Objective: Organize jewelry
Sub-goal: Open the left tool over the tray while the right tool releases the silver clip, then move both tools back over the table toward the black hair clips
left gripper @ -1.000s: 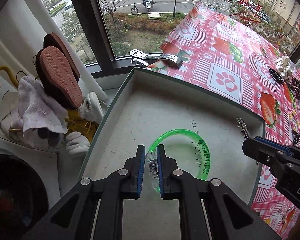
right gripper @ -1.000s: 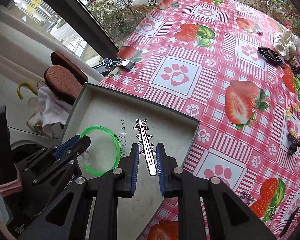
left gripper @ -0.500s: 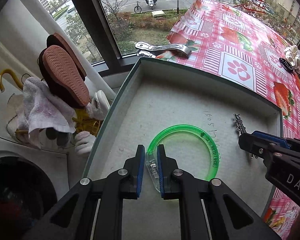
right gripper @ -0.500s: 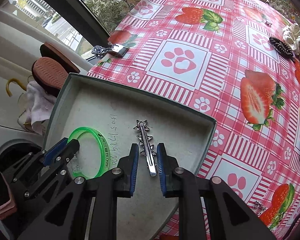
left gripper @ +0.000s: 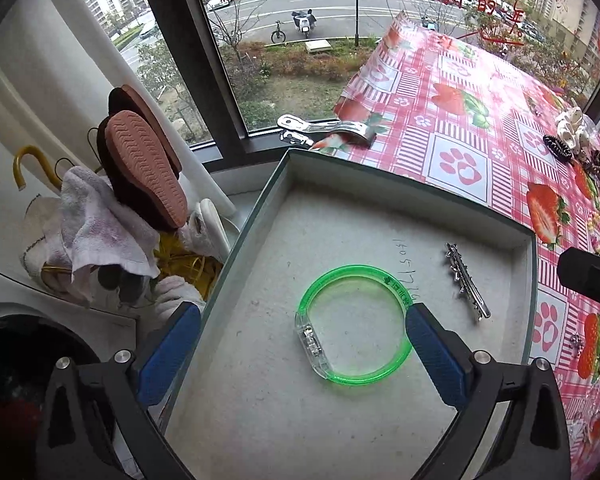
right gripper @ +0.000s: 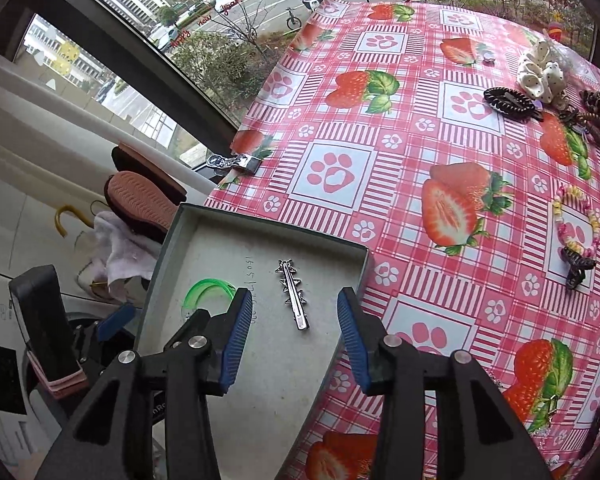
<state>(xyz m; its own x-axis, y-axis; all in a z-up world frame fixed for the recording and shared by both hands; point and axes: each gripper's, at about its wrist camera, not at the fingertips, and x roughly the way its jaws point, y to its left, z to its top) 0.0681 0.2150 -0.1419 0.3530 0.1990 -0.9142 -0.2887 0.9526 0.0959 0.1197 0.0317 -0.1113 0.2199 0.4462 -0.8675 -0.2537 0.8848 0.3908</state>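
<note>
- With both grippers spread wide, nothing is held.
- Left wrist view: left gripper [left gripper: 300,356] has its jaws far apart over the grey box [left gripper: 440,188]. Green bangle [left gripper: 354,324] lies flat on the box floor between the blue pads [left gripper: 434,360], right pad at or just beside its rim. Silver hair clip [left gripper: 466,280] lies near it, apart.
- Right wrist view: right gripper [right gripper: 290,336] is also open; clip [right gripper: 294,300] sits free on the floor between the fingers. More pieces lie well apart on the strawberry tablecloth [right gripper: 380,128]: bead bracelet [right gripper: 578,220], dark claw clip [right gripper: 508,102], white scrunchie [right gripper: 540,70].
- Risk: box corner seems to overhang the table edge; a downward push there could tip it.
- Risk: left pad dragging the bangle's rim on retreat.
</note>
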